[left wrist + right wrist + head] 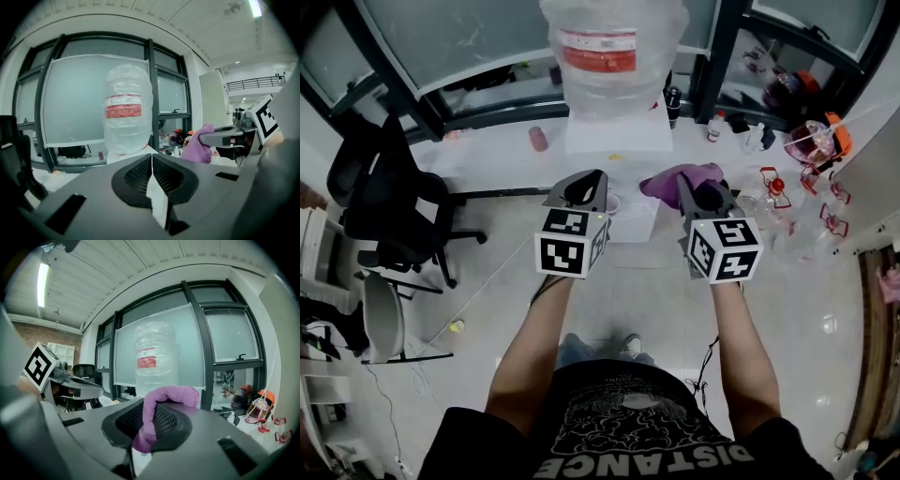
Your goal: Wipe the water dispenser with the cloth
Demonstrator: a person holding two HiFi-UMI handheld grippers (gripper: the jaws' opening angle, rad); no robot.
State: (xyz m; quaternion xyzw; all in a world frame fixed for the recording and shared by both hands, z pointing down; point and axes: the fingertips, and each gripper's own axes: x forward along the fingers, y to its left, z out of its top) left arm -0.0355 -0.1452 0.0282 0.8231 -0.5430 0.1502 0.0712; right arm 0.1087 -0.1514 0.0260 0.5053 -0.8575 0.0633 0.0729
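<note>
The white water dispenser (616, 131) stands ahead by the window, with a plastic-wrapped bottle (612, 58) bearing a red label on top; the bottle (127, 115) (156, 357) shows in both gripper views. My right gripper (694, 192) is shut on a purple cloth (680, 178), which folds over its jaws (161, 401). The cloth (200, 146) also shows from the left gripper view. My left gripper (586, 187) is shut with nothing in it, its jaws meeting in a thin line (151, 180). Both grippers hang side by side just short of the dispenser's front.
A black office chair (389, 206) stands at the left. Red-and-clear items (806, 178) and small bottles (713, 127) lie along the window ledge at the right. A small pink cup (538, 139) sits left of the dispenser. Dark window frames (727, 47) rise behind.
</note>
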